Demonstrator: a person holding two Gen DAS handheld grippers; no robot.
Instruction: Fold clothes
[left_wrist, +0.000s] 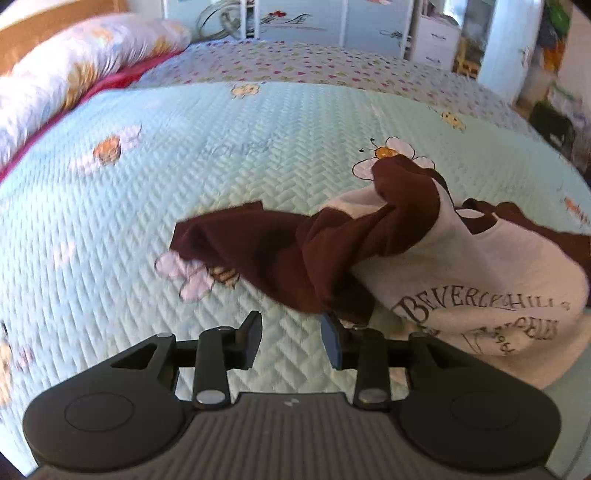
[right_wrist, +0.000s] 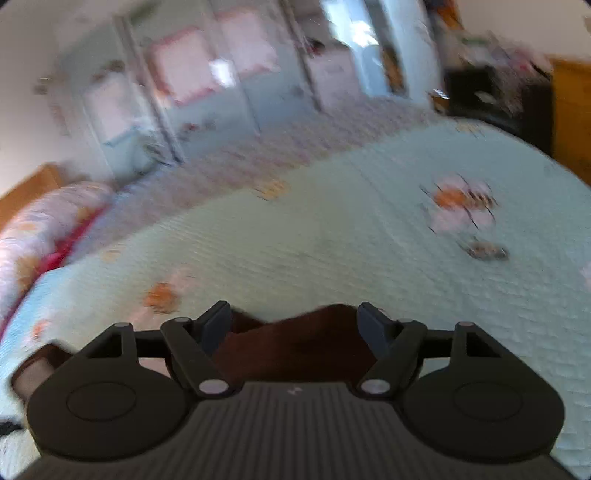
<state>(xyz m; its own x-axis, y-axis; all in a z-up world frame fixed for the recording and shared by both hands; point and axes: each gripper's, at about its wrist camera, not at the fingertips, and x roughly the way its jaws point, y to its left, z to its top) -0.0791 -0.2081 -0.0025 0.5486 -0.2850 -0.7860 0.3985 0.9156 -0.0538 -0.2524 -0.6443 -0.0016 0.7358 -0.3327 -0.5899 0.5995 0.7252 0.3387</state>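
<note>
A white T-shirt with dark brown sleeves and a "Beverly Hills" print lies crumpled on the mint quilted bedspread, at the right of the left wrist view. One brown sleeve stretches out to the left. My left gripper is open just in front of the shirt. Bedspread shows through its gap, and brown cloth rests against the right fingertip. In the blurred right wrist view my right gripper stands wide open over brown fabric, its pads not pressing on it.
A floral pillow and a wooden headboard sit at the far left of the bed. White cupboards and drawers stand beyond the bed's far edge. The bedspread stretches on ahead of the right gripper.
</note>
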